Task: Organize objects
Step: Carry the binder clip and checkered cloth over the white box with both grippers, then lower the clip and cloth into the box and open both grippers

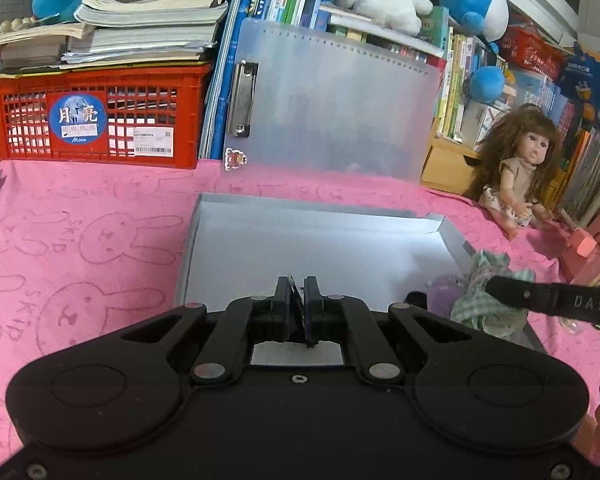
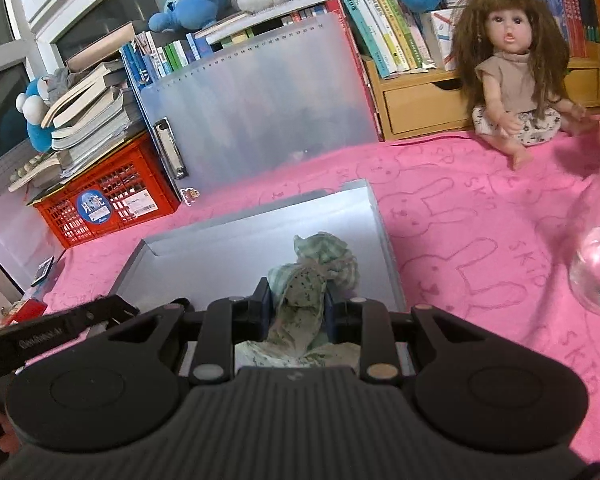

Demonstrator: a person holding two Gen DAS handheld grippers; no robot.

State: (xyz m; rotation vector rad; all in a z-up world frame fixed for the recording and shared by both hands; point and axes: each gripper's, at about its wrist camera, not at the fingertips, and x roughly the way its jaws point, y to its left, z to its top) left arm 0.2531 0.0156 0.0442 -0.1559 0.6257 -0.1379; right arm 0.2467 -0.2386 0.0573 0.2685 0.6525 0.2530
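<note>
Green doll garment [image 2: 300, 300] is pinched by right gripper [image 2: 298, 300] over grey tray [image 2: 380, 216] for stowing; left gripper [image 1: 298, 300] fingers are pressed together.

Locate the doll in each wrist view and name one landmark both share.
Left wrist view: the doll sits at the right edge, in front of the bookshelf, on the pink cloth.
Right wrist view: the doll sits at upper right, against the wooden drawer unit.
Shared landmark: the red crate, at left in both.
</note>
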